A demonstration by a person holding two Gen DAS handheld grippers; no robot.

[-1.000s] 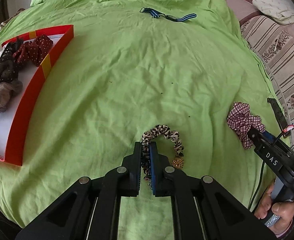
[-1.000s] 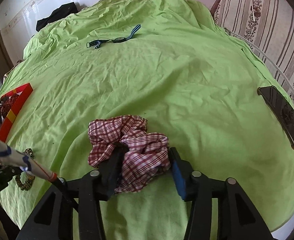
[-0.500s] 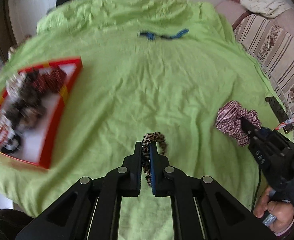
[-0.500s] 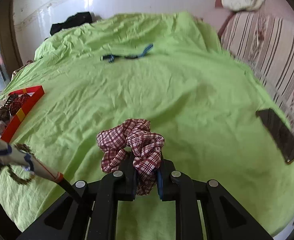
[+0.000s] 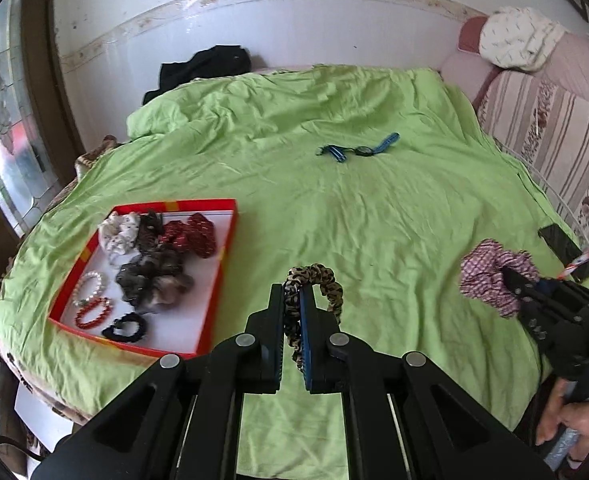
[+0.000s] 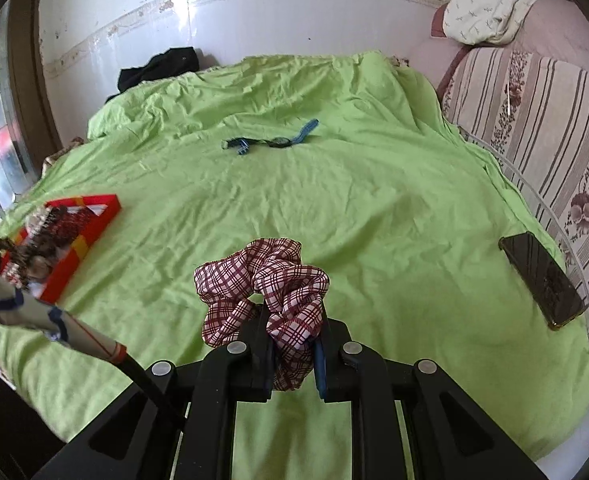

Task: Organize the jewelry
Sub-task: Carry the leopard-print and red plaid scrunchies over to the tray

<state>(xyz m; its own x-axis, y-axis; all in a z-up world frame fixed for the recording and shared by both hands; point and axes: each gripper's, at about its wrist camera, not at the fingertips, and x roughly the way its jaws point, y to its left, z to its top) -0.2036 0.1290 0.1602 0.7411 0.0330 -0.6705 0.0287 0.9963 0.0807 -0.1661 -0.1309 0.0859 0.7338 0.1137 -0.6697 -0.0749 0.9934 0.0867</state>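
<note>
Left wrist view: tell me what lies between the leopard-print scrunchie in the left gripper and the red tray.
Nothing but bare green bedsheet between the leopard-print scrunchie and the red tray; the left wrist view shows it.

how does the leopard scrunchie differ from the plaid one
The leopard scrunchie is slim, tan with black spots, and sits in the left claw. The plaid scrunchie is bulkier and ruffled, maroon checks on white, in the right claw. Both are pinched between shut fingers, lifted off the green sheet.
</note>
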